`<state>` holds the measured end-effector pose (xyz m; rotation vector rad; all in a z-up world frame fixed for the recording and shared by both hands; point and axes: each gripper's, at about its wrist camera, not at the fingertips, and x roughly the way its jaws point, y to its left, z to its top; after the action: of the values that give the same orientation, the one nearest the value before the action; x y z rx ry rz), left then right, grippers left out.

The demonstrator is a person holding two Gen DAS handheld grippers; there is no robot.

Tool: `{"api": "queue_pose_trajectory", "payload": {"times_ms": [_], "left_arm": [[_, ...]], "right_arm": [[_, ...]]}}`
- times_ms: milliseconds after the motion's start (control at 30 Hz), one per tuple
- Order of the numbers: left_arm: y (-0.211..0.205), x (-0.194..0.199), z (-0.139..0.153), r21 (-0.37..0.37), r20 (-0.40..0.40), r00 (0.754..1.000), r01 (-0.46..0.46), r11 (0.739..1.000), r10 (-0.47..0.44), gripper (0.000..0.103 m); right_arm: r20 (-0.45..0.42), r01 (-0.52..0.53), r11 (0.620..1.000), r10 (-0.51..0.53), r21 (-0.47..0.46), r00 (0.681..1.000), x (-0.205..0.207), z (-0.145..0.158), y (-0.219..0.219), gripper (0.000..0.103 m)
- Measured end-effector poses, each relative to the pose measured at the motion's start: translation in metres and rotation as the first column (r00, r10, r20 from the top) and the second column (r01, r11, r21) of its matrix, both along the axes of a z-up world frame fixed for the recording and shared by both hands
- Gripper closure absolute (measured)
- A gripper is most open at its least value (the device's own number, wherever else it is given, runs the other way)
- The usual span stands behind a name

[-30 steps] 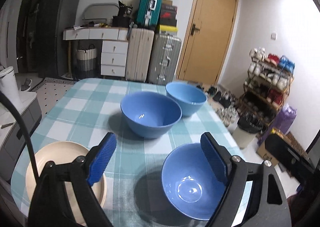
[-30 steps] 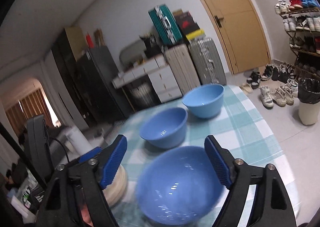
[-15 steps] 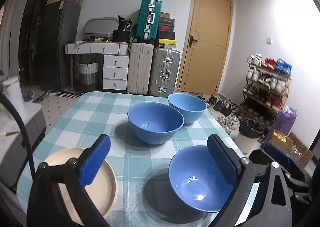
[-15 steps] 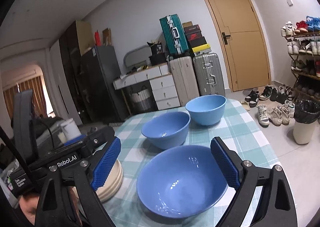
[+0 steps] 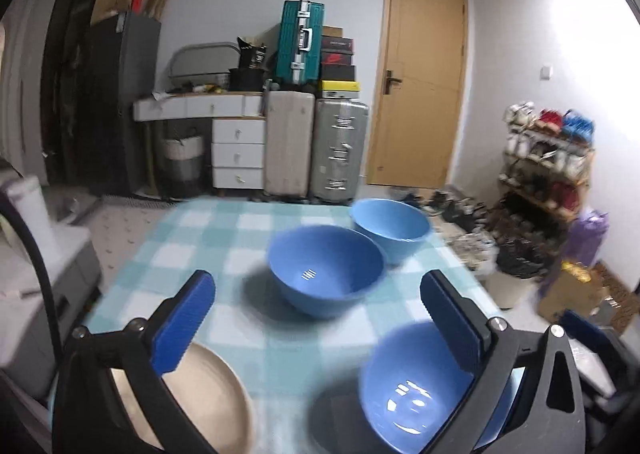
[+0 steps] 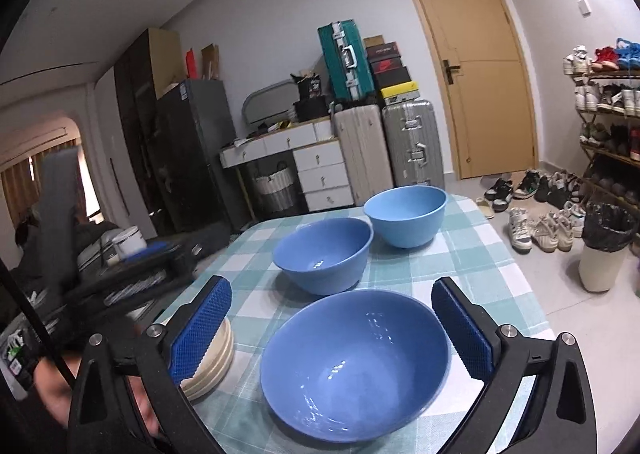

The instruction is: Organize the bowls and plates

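Three blue bowls sit apart on the checked surface (image 6: 460,254): the nearest bowl (image 6: 356,362) is wide and shallow and lies right under the right claw (image 6: 332,326), a deeper middle bowl (image 6: 322,254) stands just beyond it, and a paler far bowl (image 6: 406,214) sits beside that one toward the surface's far edge. Left of the nearest bowl a stack of cream plates (image 6: 212,358) rests near the surface's edge — plates already gathered, bowls seemingly still to be nested. The right claw's jaws are opening, its blue pads straddling the nearest bowl's rim without touching it, so nothing is held. The left claw (image 5: 316,318) is opening too, empty, with the middle bowl seen between its fingers and the plates below its left pad; in its blurred view the nearest bowl lies low on the right, behind the right pad. Both claws angle gently downward, probably readied wide because these rims need a broad gap. Beyond the surface stand suitcases (image 6: 384,146), a door (image 6: 476,66) and a shoe rack (image 6: 608,94) — none of it in the way
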<state>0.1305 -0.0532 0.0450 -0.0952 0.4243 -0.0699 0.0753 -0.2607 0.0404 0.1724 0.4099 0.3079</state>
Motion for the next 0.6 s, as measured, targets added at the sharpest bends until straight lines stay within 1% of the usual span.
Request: {"api": "queue_pose_trajectory", "payload": {"times_ms": [100, 167, 233, 267, 333, 400, 433, 467, 500, 533, 600], "left_arm": [[0.012, 0.024, 0.005, -0.050, -0.020, 1.000, -0.005, 0.999, 0.004, 0.000], [0.018, 0.047, 0.007, -0.065, -0.070, 0.998, -0.006, 0.998, 0.001, 0.000], [0.022, 0.068, 0.007, -0.061, -0.116, 0.993, -0.014, 0.998, 0.007, 0.000], [0.025, 0.081, 0.007, -0.050, -0.131, 0.991, -0.035, 0.998, 0.028, 0.000], [0.029, 0.101, 0.002, -0.023, -0.154, 0.987, -0.050, 0.998, 0.046, 0.000], [0.033, 0.132, -0.010, 0.021, -0.237, 0.969, -0.061, 0.998, 0.065, 0.000], [0.036, 0.152, -0.019, 0.032, -0.307, 0.950, -0.057, 0.998, 0.065, 0.000], [0.040, 0.165, -0.027, 0.028, -0.348, 0.935, -0.059, 0.998, 0.066, 0.000], [0.043, 0.175, -0.034, 0.022, -0.376, 0.924, -0.069, 0.997, 0.072, 0.000], [0.046, 0.181, -0.039, 0.020, -0.392, 0.916, -0.082, 0.996, 0.083, 0.000], [0.051, 0.196, -0.048, 0.001, -0.423, 0.902, -0.093, 0.996, 0.085, 0.000]], "right_arm": [[-0.022, 0.015, 1.000, -0.016, -0.012, 1.000, 0.018, 0.012, -0.002, 0.001], [-0.050, 0.022, 1.000, -0.023, -0.018, 0.998, 0.037, 0.021, -0.003, 0.001], [-0.088, 0.004, 1.000, -0.005, -0.003, 0.996, 0.061, 0.031, -0.004, 0.001], [-0.112, -0.017, 1.000, 0.018, 0.014, 0.994, 0.074, 0.035, -0.005, 0.001], [-0.187, -0.050, 0.997, 0.060, 0.056, 0.980, 0.108, 0.038, -0.007, 0.001], [-0.258, -0.057, 0.994, 0.080, 0.097, 0.963, 0.140, 0.035, -0.009, 0.001], [-0.306, -0.058, 0.991, 0.094, 0.122, 0.947, 0.159, 0.030, -0.011, 0.001], [-0.343, -0.050, 0.989, 0.095, 0.138, 0.935, 0.172, 0.026, -0.012, 0.001], [-0.395, -0.030, 0.986, 0.093, 0.164, 0.914, 0.192, 0.016, -0.014, 0.002], [-0.425, -0.017, 0.985, 0.091, 0.174, 0.901, 0.204, 0.011, -0.015, 0.004], [-0.489, 0.019, 0.984, 0.073, 0.180, 0.869, 0.228, -0.002, -0.017, 0.017]]}}
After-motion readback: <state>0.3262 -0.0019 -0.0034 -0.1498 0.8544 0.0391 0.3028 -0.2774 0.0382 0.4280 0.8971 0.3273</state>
